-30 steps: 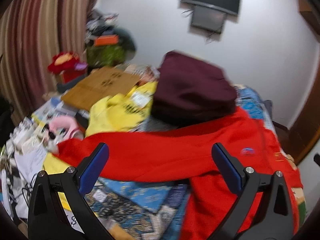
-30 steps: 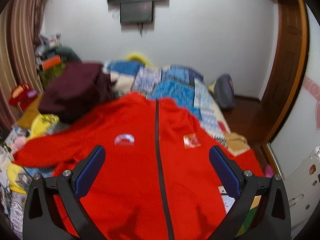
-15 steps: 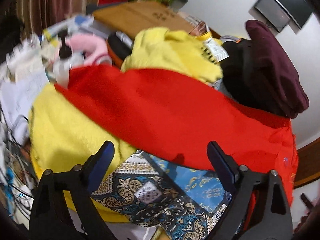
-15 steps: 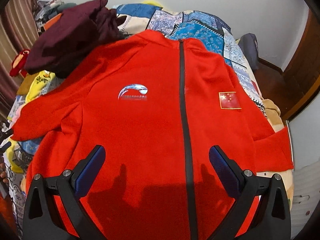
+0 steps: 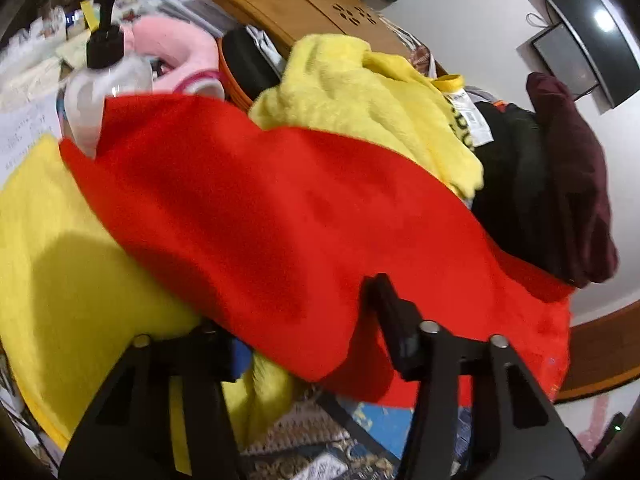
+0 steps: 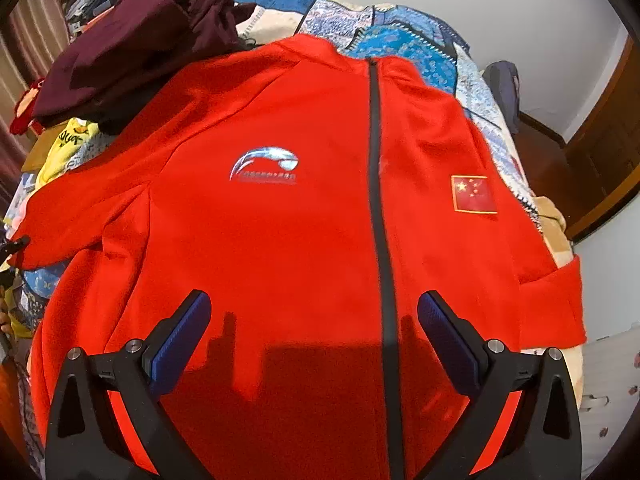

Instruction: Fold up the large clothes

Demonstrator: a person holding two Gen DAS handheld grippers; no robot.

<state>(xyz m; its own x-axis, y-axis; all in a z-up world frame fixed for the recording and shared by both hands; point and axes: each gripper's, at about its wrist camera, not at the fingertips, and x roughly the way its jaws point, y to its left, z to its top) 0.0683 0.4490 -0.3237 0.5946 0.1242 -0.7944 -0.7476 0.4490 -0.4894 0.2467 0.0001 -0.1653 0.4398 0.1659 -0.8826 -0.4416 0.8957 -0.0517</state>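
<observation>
While the red jacket lies front-up on the bed, zip closed, its sleeve stretches out over yellow fleece on the left side. Left gripper sits at the sleeve's lower edge w/ fabric between the jaws; blurry, so prob. clamped on it but can't tell for sure. Right gripper hovers over the jacket's lower front, jaws spread wide, nothing in them. Maroon garment is piled beside the jacket's shoulder. Pump bottle stands near the cuff.
</observation>
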